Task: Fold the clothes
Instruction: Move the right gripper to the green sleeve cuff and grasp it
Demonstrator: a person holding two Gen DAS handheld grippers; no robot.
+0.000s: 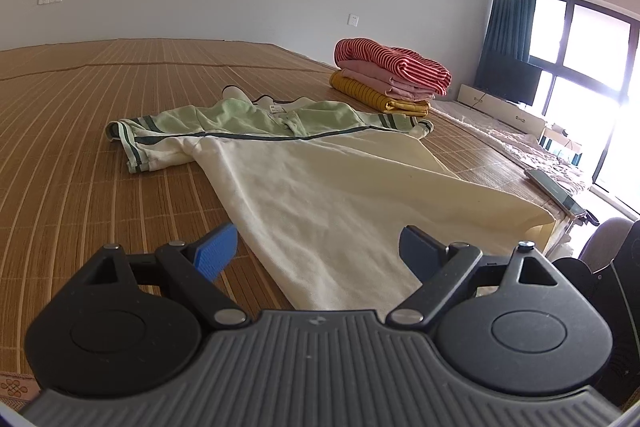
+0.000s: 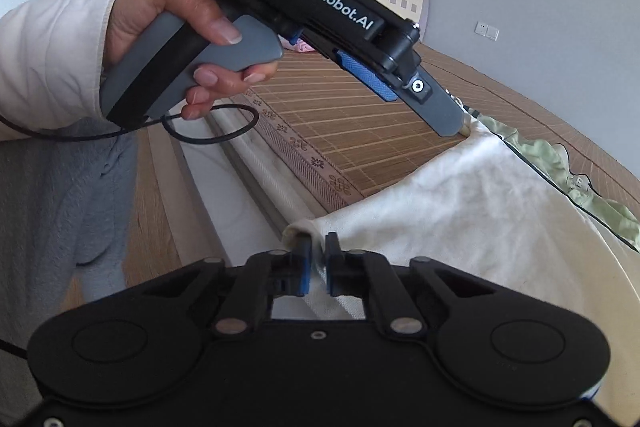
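— 1 shirt is spread on the mat over the bed, collar end far from the left camera, hem toward the bed's edge.

— How does it look?

— Cream body, soft and faintly creased knit. Pale green yoke and sleeves, dark green stripes across the chest and around the cuffs. A small label shows at the neck.

— And the mat?

— Woven slats, tan and brown, with a patterned border along the edge.

— What are the grippers doing?

— The left gripper has its jaws wide, blue ribbed pads apart, with the shirt's hem lying between and below them. The right gripper has its jaws narrow, pinching a fold of cream cloth at the hem corner.

— Does the right view show the other tool?

— Yes, a hand in a pale sleeve grips its grey handle, and its tip is at the shirt's edge.

— Anything else on the bed?

— A stack of folded clothes beyond the shirt: red-striped on top, pink below, then mustard.
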